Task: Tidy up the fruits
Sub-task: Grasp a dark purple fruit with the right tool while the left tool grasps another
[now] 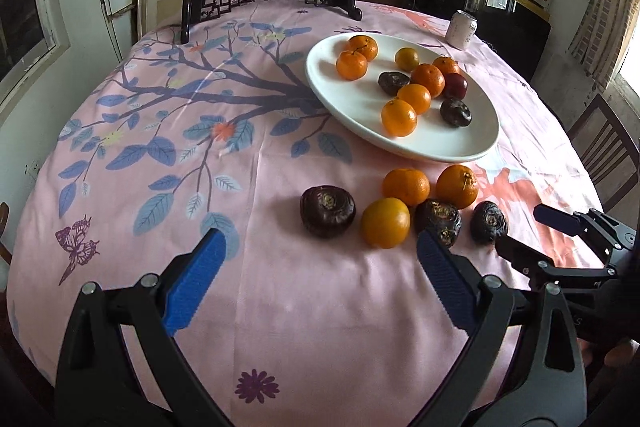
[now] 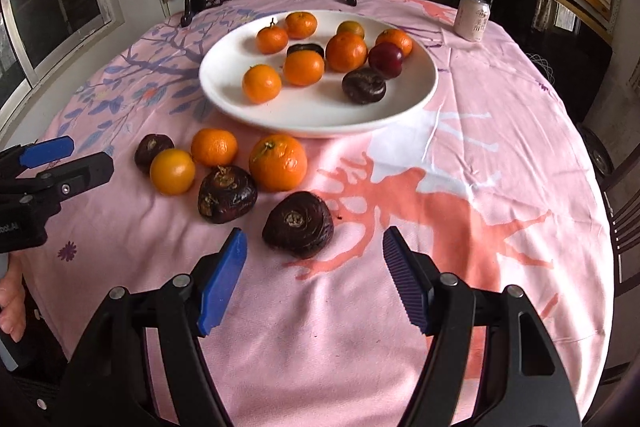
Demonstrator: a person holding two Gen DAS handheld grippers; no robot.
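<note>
Between the white plate [image 2: 416, 99] and the near edge of the bench [image 2: 500, 187], six loose fruits are gathered on the pink cloth: three oranges and three dark, wrinkled, flattish ones. The nearest dark fruit [image 2: 298, 225] lies just ahead of the right gripper [image 2: 314, 255], whose jaws are spread wide and hold nothing. The left gripper [image 1: 320, 253] is likewise released and empty, with another dark fruit [image 1: 327, 211] just beyond it. The dark fruits are judged light and firm, with a ridged skin that should resist slipping; a hold across the broad flat sides is advised. The oranges, such as the large one [image 2: 278, 162], are round, likely to roll, and softer, so gentle pressure across the widest girth is suggested. More fruit is already piled on the plate.
</note>
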